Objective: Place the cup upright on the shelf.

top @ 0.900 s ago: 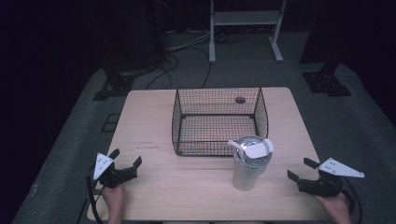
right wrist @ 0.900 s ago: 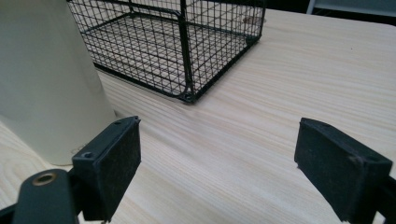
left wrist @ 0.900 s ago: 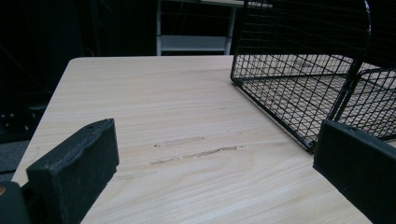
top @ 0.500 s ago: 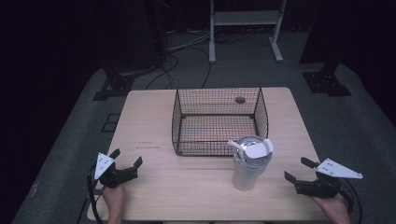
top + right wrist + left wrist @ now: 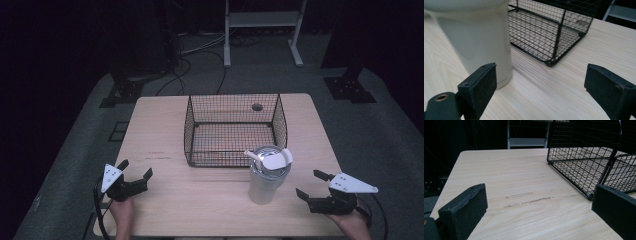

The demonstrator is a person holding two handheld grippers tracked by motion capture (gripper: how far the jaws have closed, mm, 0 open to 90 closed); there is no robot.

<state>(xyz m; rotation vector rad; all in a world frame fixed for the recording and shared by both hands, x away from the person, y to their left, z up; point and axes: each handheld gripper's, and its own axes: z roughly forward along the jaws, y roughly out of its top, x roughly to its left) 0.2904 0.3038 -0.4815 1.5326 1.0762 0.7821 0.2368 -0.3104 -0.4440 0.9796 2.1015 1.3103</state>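
Left hand-held gripper (image 5: 135,173): near left corner of the counter, held in a hand (image 5: 122,212) entering from the bottom edge; jaws spread wide, nothing between them. In the left gripper view the same gripper (image 5: 536,207) frames bare wood between its two black jaws.
Right hand-held gripper (image 5: 310,186): near right corner of the counter, held in a hand (image 5: 350,225); jaws spread wide, released, nothing gripped. In the right gripper view the gripper (image 5: 541,82) points past the cup's base, which stands just beyond its left jaw, apart from it.
Counter (image 5: 160,125): light wood top, rounded corners; faint scuff marks (image 5: 529,198) ahead of the left gripper.
Cup (image 5: 265,177): pale tumbler, upright, on the counter between the two grippers and nearer the right one; white lid with a straw-like piece projecting to the left. Stands just in front of the basket's near right corner; contact cannot be told.
Wire basket (image 5: 232,130): black mesh, open-topped, centre to far half of the counter; inside appears empty.
Floor (image 5: 75,160): grey covering around the counter, dark cables (image 5: 180,75) trailing beyond.
White frame (image 5: 262,20): stands on the floor beyond the counter, farthest back.
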